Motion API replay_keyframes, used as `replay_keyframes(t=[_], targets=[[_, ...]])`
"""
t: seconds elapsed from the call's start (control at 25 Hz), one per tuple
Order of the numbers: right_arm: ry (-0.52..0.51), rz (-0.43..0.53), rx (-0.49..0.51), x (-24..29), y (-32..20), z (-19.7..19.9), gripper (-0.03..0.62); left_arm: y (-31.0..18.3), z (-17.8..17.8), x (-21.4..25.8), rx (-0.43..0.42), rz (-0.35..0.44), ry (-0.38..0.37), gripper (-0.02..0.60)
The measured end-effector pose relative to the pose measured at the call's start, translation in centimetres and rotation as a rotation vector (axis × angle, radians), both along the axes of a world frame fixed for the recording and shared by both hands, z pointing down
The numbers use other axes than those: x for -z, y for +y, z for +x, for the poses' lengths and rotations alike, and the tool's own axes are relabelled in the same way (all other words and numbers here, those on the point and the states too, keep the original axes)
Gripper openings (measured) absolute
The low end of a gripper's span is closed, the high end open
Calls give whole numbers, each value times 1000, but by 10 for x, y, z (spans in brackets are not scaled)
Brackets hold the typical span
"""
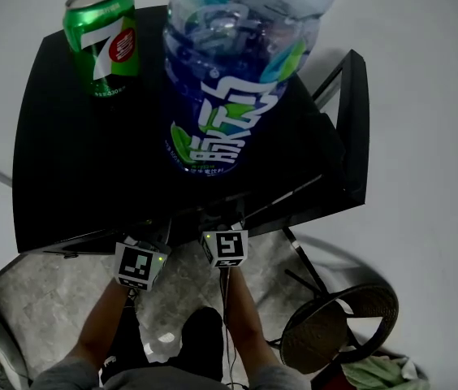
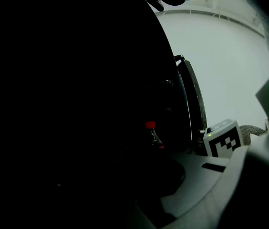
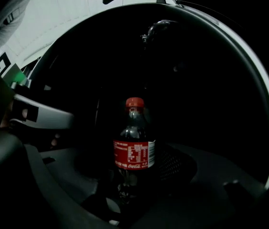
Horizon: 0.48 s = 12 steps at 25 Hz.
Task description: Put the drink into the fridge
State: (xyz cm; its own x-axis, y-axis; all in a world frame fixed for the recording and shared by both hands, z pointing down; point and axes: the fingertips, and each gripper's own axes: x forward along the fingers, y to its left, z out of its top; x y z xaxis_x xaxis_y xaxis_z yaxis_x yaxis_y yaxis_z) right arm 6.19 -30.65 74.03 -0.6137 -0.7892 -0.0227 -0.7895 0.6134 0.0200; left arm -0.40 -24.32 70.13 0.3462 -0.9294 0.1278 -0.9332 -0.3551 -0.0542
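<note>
right gripper (image 3: 133,170): jaws wide, clamped on the bottle (image 3: 134,154) at its label | bottle: upright between jaws, facing the dark fridge (image 1: 91,161) | left gripper (image 2: 137,178): too dark, cannot tell | handling: likely full, fairly heavy, smooth plastic, slightly squashy; hold mid-label

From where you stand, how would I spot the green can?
Look down on the black fridge; two drinks stand on its top. The green 7UP can is at the far left corner, beside the big blue water bottle. It is the small metal one, with a white 7 and a red dot.
</note>
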Motion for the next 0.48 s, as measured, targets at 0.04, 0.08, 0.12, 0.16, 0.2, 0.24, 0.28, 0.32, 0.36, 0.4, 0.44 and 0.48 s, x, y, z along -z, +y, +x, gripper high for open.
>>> replay_keyframes(t=[0.04,0.08,0.12,0.16,0.2,0.24,0.28,0.32,0.36,0.4,0.44,0.48], targets=[[-4,3,-4,0,-1,0,287,0,0,0,-3,-1,0,5],[-6,6,-8,-1,-1,0,287,0,1,0,-6,-2,0,5],[-8,9,-12,-2,-1,1,287,-1,1,0,-9,0,1,5],[-7,10,-15,-3,-1,1,287,-1,1,0,-10,2,2,5],[-5,11,-19,-4,-2,1,287,-1,1,0,-10,4,6,5],[-1,11,-23,-3,-2,1,287,-1,1,-1,-10,5,10,5],[2,11,-28,-2,-2,1,287,-1,1,-1,-11,5,13,5],[3,12,-33,0,-2,1,287,0,1,0,-14,4,14,5],[2,17,-38,3,-2,2,287,0,2,0,-18,4,12,5],[-1,22,-42,7,-1,3,287,1,3,1,-23,5,7,5],[-5,24,-44,9,0,4,287,2,4,3,-28,6,1,5],[-8,21,-43,11,2,5,287,3,5,5,-34,9,-2,5]])
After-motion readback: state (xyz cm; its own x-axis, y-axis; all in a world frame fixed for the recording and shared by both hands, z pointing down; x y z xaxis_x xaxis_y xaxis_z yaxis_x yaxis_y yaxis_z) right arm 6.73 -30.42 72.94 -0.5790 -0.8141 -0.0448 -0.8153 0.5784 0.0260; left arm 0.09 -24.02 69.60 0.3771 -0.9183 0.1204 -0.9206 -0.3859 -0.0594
